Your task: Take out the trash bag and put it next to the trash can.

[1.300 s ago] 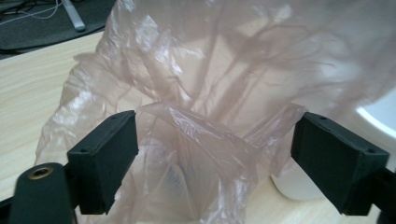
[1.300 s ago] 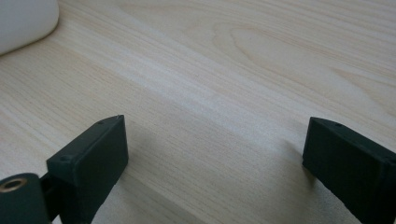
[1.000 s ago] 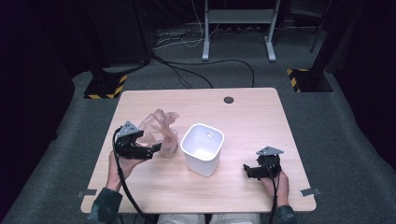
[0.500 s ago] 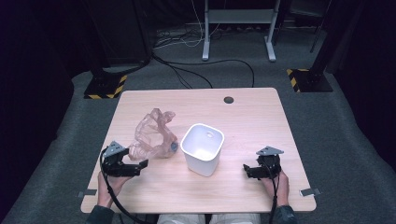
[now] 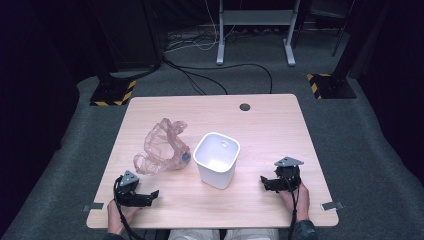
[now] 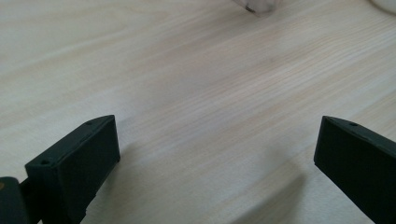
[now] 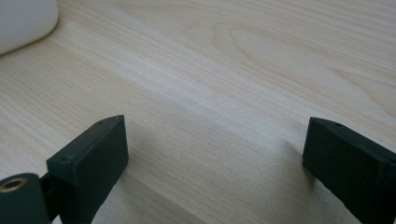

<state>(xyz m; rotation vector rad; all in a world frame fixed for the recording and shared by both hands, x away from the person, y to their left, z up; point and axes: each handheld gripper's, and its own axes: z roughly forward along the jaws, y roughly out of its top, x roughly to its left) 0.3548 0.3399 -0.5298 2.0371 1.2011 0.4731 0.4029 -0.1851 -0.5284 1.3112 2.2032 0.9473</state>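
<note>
Plastic bag (image 5: 161,148), crumpled, clear and pinkish, lies free on the table (image 5: 260,125) left of centre, just beside the white bin (image 5: 216,159) and not inside it. Left gripper (image 5: 141,196) has pulled back from the bag to the near left edge within the last second; its jaws stand wide apart and hold nothing. Right gripper (image 5: 270,182) rests near the near right edge, unchanged, jaws likewise wide and empty. Judgement: the bag has been released and both hands are parked, so either a pause or the end of a step. Bare wood lies between each gripper and the bin. Beyond the bin the far half of the table is open, apart from a cable hole (image 5: 244,107) near the far edge.
</note>
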